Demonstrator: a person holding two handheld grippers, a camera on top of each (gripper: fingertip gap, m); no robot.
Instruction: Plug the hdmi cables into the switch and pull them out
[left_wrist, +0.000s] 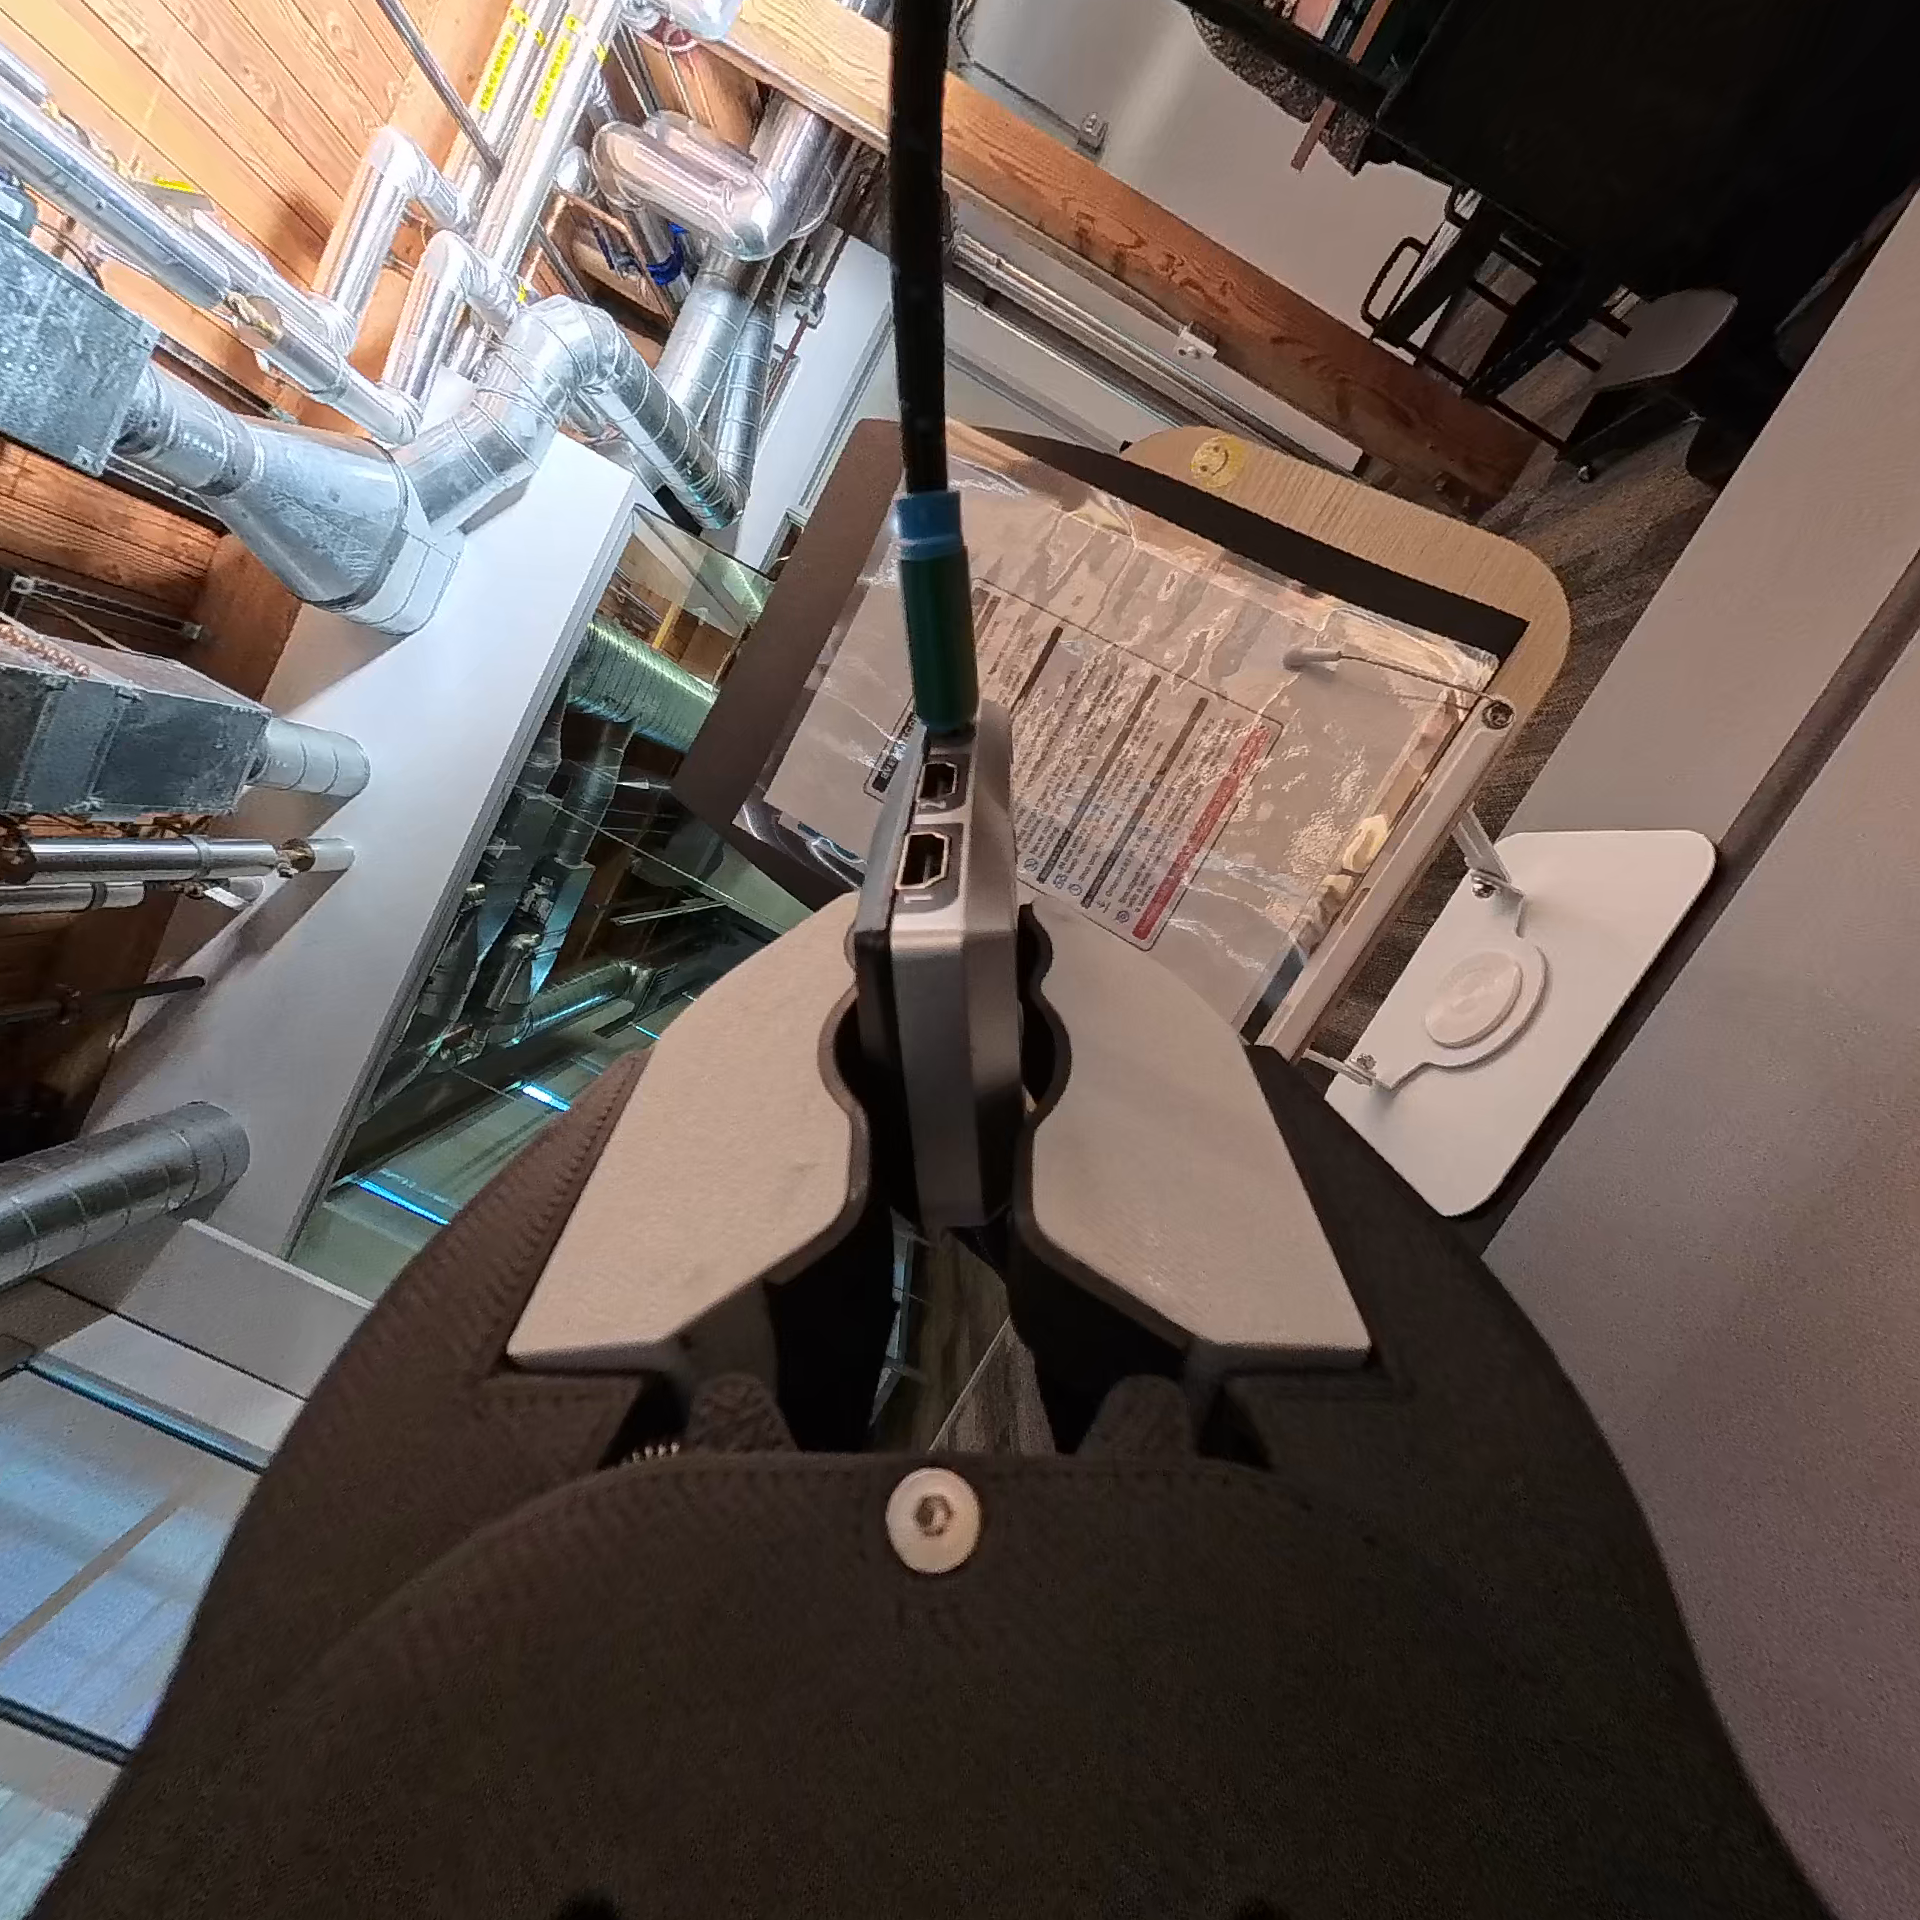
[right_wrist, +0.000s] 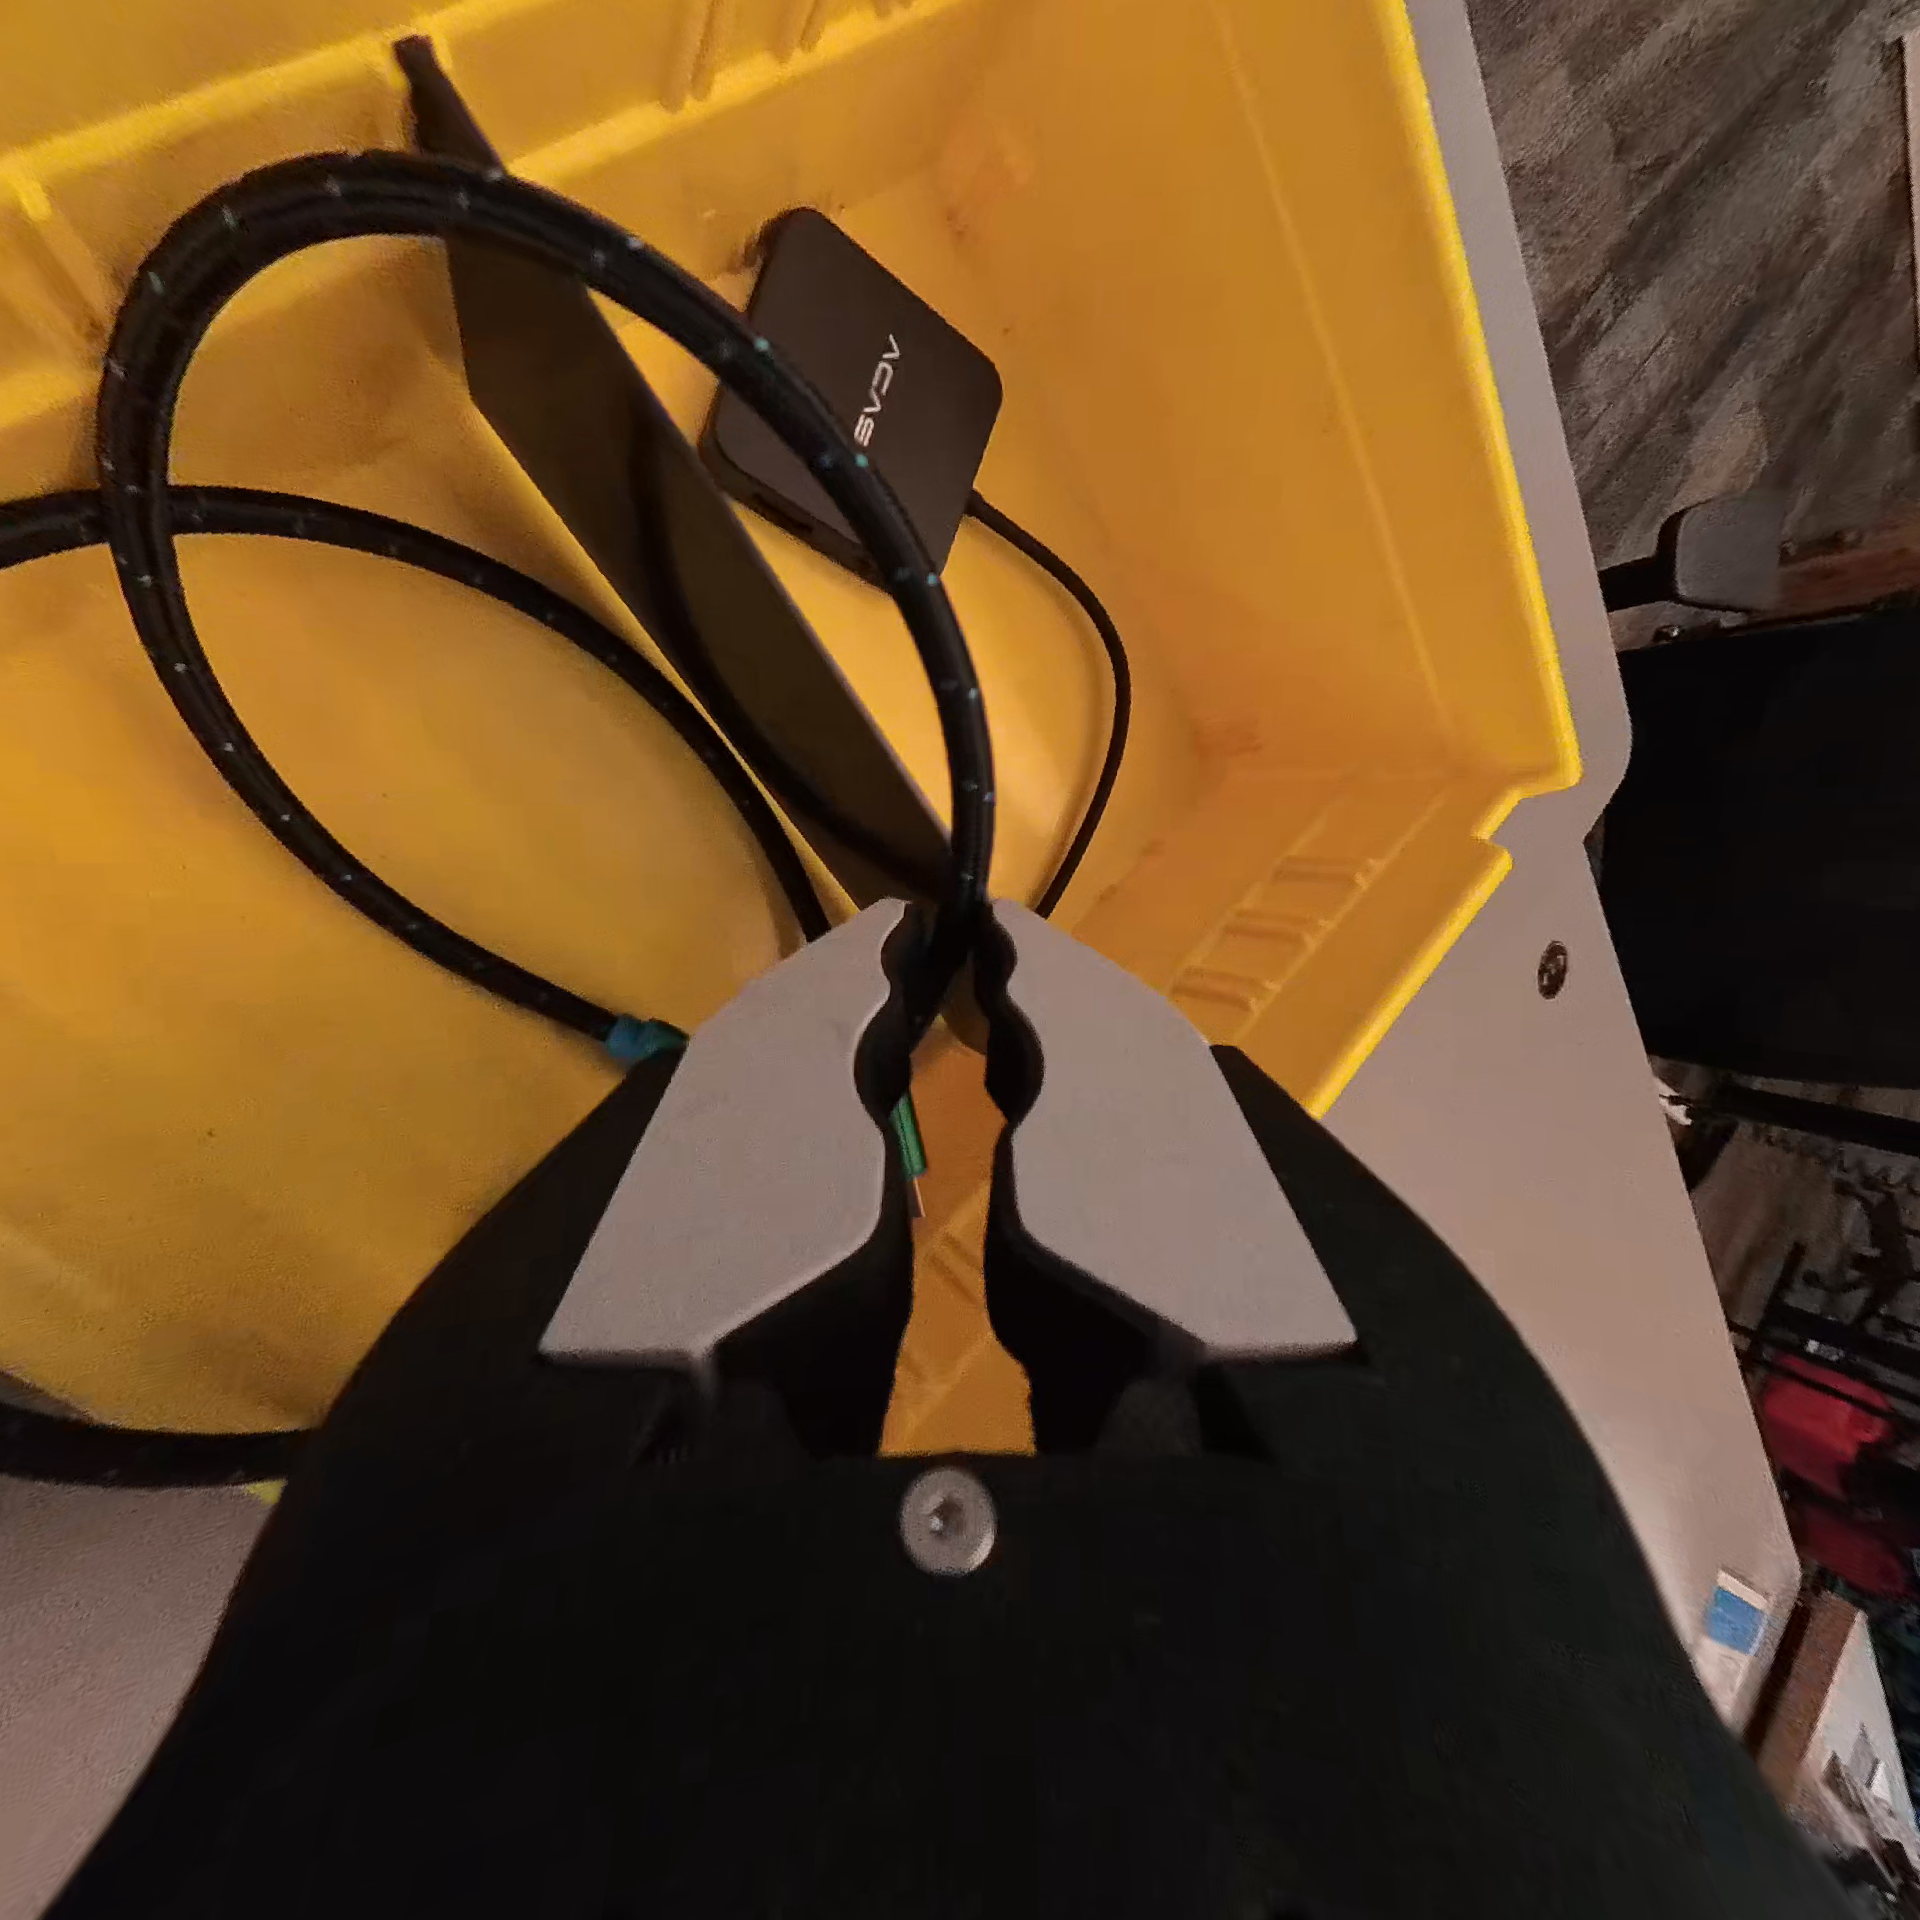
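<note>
My left gripper (left_wrist: 935, 935) is shut on a grey HDMI switch (left_wrist: 935, 1049) and holds it edge-on, pointing up into the room. A black braided HDMI cable (left_wrist: 920, 239) with a green plug (left_wrist: 935, 644) sits in the switch's far port. Two nearer ports (left_wrist: 928, 862) are empty. My right gripper (right_wrist: 948, 920) hovers over a yellow bin (right_wrist: 1299, 520), shut on a second black braided cable (right_wrist: 582, 234) just behind its green plug (right_wrist: 906, 1138). The cable loops up over the bin.
A black box (right_wrist: 852, 390) with a thin lead lies in the bin beside a black divider (right_wrist: 582, 436). Another cable end with a blue band (right_wrist: 634, 1039) lies at the left finger. The bin sits on a white table (right_wrist: 1558, 1039). The left wrist view shows a plastic-wrapped screen (left_wrist: 1247, 748) and ceiling ducts (left_wrist: 343, 499).
</note>
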